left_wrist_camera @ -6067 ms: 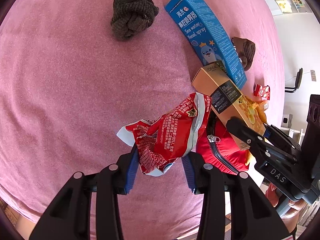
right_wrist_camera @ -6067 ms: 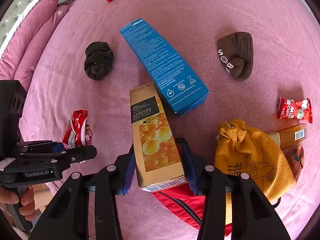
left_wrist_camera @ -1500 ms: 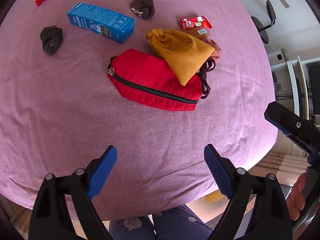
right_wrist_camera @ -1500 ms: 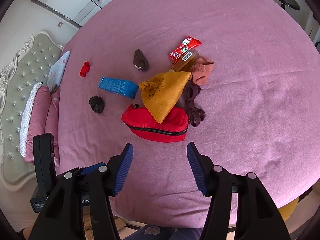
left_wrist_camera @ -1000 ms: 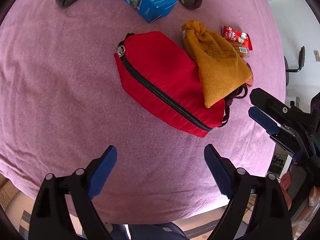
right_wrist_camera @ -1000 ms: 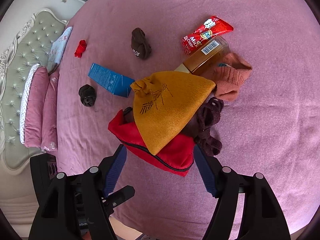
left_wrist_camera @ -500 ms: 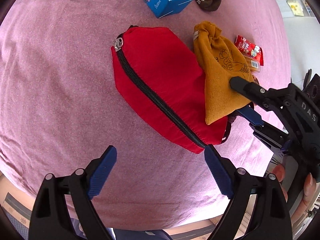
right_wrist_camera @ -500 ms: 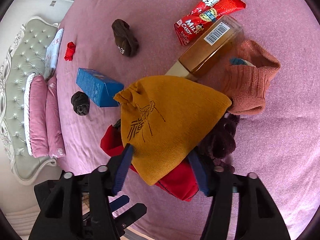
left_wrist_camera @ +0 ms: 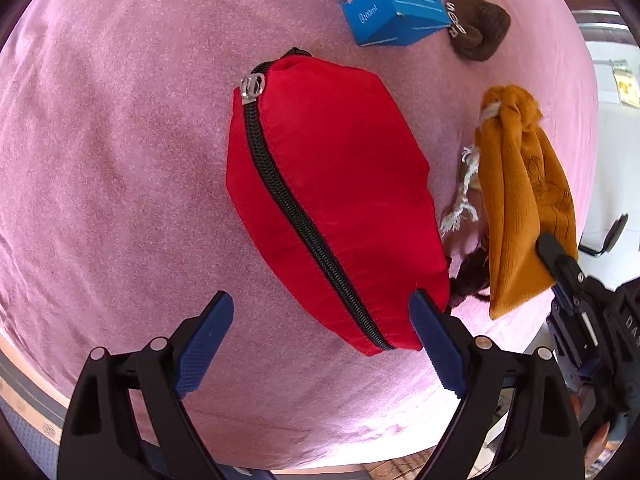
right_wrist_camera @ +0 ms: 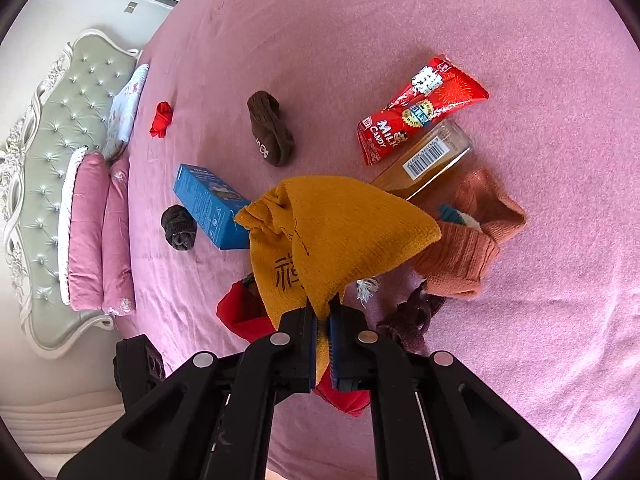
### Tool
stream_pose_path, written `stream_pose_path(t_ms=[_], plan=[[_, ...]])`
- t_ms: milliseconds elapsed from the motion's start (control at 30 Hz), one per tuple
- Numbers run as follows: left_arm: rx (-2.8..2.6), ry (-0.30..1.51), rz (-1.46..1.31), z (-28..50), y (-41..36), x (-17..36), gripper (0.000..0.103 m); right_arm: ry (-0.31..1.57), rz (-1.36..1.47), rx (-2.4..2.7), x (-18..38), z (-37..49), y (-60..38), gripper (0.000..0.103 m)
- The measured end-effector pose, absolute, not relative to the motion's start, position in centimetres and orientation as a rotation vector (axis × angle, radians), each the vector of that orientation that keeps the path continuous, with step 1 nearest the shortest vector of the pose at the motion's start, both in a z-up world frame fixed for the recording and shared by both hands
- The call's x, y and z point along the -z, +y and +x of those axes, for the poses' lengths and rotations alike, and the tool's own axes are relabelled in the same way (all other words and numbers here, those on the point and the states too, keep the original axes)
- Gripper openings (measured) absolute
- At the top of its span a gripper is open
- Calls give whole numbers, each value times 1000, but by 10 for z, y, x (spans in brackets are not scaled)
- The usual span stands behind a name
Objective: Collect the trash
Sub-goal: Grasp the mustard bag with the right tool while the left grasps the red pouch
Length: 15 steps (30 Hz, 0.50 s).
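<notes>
Here, "MILK CANDY" wrapper (right_wrist_camera: 416, 110), blue box (right_wrist_camera: 208, 206)

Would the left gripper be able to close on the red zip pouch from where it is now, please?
Probably yes. The left gripper is open, its jaws standing either side of the red zip pouch's near corner with nothing between. The yellow drawstring bag is held off to one side by the right gripper.

The pouch (left_wrist_camera: 340, 200) is red with a black zipper; the drawstring bag (right_wrist_camera: 340, 232) is mustard yellow with dark printed characters. The candy wrapper (right_wrist_camera: 420, 108) is red with white lettering, the box (right_wrist_camera: 208, 204) blue, the bed cover (right_wrist_camera: 400, 20) pink.
</notes>
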State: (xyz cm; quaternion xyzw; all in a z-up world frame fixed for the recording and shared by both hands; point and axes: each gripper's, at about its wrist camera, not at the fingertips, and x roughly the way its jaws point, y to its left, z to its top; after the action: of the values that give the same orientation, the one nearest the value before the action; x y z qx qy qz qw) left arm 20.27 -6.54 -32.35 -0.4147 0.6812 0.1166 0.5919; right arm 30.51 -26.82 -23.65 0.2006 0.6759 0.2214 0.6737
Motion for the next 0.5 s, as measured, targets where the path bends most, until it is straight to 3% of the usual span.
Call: stream_pose_path(t_ms=[267,500], plan=[[-437,1516,-1042,224,-51,324,93,1524,451,-509,237,311,-265,5],[-525,1566,-1036,238,-46,354,93,1546,436,-530,242,308,-254,5]])
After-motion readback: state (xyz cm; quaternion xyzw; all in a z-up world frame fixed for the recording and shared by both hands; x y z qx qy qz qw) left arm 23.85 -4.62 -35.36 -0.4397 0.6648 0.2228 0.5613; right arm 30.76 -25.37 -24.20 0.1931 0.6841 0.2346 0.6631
